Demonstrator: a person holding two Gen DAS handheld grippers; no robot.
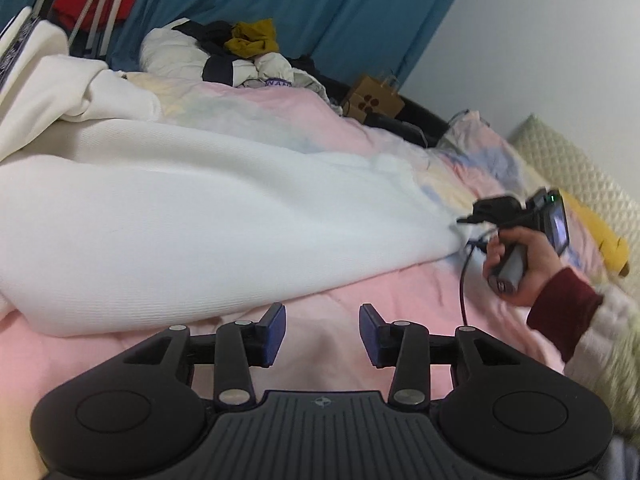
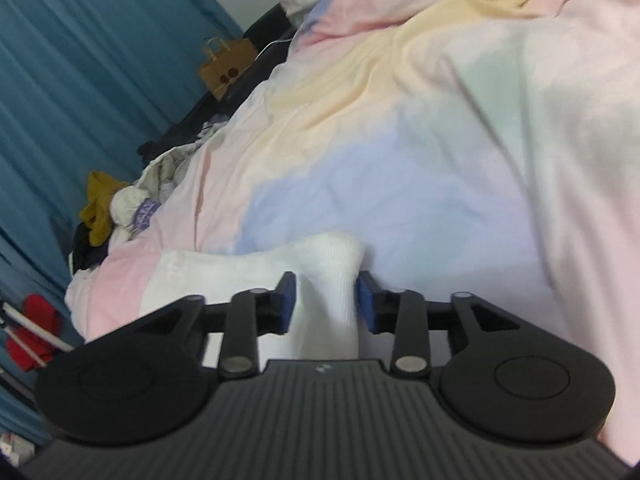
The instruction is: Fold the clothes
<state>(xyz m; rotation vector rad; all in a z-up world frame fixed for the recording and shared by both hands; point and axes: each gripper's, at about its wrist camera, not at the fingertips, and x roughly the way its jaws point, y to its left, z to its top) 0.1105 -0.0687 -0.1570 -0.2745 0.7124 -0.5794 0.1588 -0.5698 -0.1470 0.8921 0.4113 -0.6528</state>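
A: Between the right gripper [image 2: 326, 304] pads: a bunched fold of the white garment [image 2: 328, 280]. Blue pads press it from both sides, so it is clamped on the cloth.

B: Rest of the garment?

A: It trails off to the left of that gripper, lying on the pastel duvet [image 2: 420, 152]. Ahead of the fingers there is only duvet, in pink, yellow and blue patches.

B: Left gripper?

A: The left gripper [image 1: 322, 334] has its pads apart with nothing between them. Pink duvet [image 1: 320, 276] shows through the gap. It sits just short of the garment's near edge; I can't tell if it touches the bedding.

B: Garment from that side?

A: The white garment [image 1: 192, 220] is spread wide ahead and to the left of the left gripper, ribbed knit, with one end pulled to a point at far right. That point meets the right gripper [image 1: 466, 222], seen side-on in the person's right hand [image 1: 520, 260], dark red cuff at the wrist. The image is blurry there.

B: Background?

A: Far ahead is a clothes pile [image 1: 224, 56], white, navy and mustard. A brown paper bag [image 1: 374, 98] is right of it, with the teal curtain [image 1: 300, 4] behind. A red cloth [image 1: 94, 2] is far left. A yellow item [image 1: 600, 236] lies beyond the hand.
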